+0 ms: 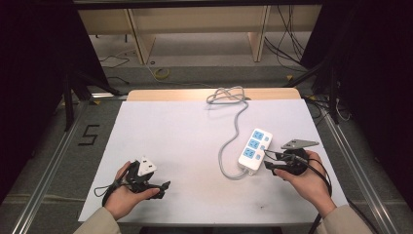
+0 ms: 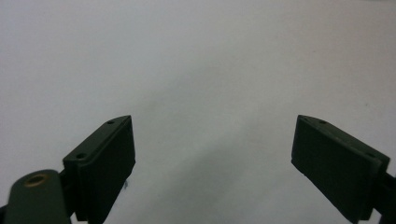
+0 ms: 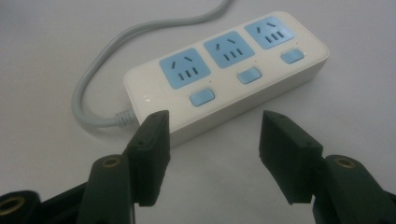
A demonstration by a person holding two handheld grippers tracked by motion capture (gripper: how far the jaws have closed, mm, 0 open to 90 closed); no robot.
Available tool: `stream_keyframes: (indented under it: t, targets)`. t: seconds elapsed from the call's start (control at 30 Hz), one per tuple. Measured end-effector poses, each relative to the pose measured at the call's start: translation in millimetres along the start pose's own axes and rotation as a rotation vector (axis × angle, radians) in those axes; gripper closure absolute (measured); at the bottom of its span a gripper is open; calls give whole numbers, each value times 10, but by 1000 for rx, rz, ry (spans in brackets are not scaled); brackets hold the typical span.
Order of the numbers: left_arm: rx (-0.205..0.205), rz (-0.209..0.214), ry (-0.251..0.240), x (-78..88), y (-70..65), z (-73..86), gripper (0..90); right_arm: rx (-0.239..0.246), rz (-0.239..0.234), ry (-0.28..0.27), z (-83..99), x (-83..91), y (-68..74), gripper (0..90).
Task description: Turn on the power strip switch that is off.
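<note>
resting on the white table (image 1: 195, 131) at the near left, the left gripper (image 2: 212, 154) is held with jaws spread wide over bare surface, nothing between them. a white power strip (image 3: 224, 74) with blue sockets lies right of centre, its grey cable (image 1: 229, 146) looping away. just beside it, the right gripper (image 3: 212, 140) is held released; an approach seems in hand, and closing on the strip's near edge would be called for next
</note>
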State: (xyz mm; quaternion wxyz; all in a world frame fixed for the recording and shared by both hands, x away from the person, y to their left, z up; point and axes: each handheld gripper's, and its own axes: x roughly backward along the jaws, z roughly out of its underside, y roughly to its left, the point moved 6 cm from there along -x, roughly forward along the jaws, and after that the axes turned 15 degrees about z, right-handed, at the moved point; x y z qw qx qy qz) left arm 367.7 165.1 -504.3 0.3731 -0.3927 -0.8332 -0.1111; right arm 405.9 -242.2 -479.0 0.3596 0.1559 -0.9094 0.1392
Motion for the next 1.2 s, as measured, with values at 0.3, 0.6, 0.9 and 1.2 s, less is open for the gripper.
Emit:
stream_keyframes:
  t: [0.3,0.6,0.9,1.2]
  targets:
    - [-4,0,3,8,2,3,132,-19,3,-49,98,65,-9,393]
    - [-4,-1,2,11,1,2,132,-29,7,-78,199,144,-53,376]
    - [-3,0,1,10,-6,-4,132,-34,7,-97,247,170,-63,363]
    - [-3,7,-3,-14,-26,-16,132,-42,4,-109,240,166,-60,349]
